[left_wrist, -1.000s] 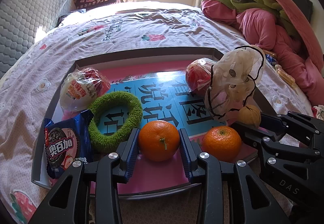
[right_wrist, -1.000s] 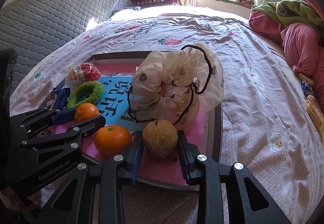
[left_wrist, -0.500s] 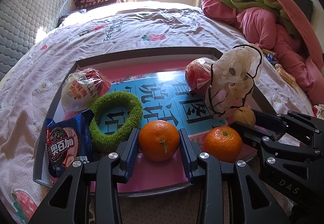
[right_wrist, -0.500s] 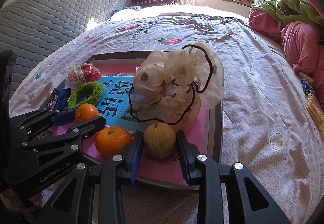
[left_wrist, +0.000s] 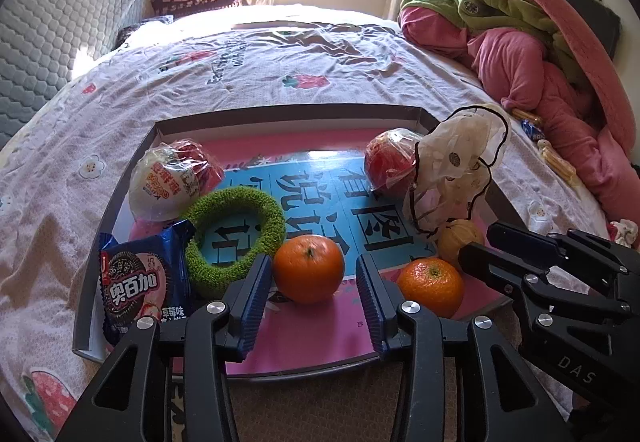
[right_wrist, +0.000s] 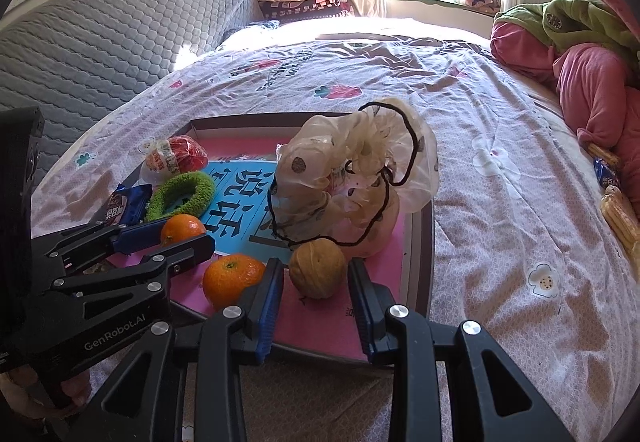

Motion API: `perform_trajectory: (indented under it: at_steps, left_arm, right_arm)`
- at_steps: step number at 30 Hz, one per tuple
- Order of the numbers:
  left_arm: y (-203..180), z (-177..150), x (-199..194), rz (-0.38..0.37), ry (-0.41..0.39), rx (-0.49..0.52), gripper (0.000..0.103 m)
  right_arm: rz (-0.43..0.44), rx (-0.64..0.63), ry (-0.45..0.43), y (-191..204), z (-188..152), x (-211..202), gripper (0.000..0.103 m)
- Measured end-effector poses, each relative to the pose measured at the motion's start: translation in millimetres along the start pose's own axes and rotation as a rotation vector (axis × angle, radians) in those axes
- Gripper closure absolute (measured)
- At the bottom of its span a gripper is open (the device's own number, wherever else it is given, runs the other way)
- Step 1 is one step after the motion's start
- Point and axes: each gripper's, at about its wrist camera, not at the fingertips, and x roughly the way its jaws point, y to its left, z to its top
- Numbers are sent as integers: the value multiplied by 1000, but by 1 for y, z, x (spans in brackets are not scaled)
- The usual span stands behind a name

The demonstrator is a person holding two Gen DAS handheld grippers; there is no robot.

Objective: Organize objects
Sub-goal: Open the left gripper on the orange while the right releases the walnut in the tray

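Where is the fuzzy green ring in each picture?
Left wrist view: the green ring lies on the tray's left side, just left of the orange between the left gripper's fingers.
Right wrist view: the green ring lies at left, behind the left gripper.
Shared landmark: the blue cookie packet beside it.

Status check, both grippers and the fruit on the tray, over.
Left gripper just opened, orange loose between jaws. Right gripper open around walnut. Drawstring bag crowds behind.
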Motion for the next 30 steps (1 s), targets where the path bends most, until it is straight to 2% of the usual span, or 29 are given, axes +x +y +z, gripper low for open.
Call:
perform_trajectory:
  at_steps: [8,10,14,18,22,27,30]
  left_arm:
    - [1,3,-14,7,-20,-14,53]
    - [1,4,-20,12,-28,-18,47]
    - [2,5,-33,24,-51,-26,43]
    - [5,6,-43,40,-67,-41,38]
    - [7,7,-54,63,-85,-46,32]
    - [9,7,-64,93,-100,-50,30]
    - [9,7,-72,108,-112,-57,28]
  right_arm:
    - [0,2,-27,0,3,-8,70]
    - [0,-1,-40,1,4,-12,70]
    - [-1,-15,-67,5,6,-19,70]
    - [-3,-30,-102,9,8,-27,63]
    - [-6,-50,-137,14,9,-35,62]
    - [-3,-69,-172,20,9,-45,55]
    - [-9,-68,-213,23,10,-53,55]
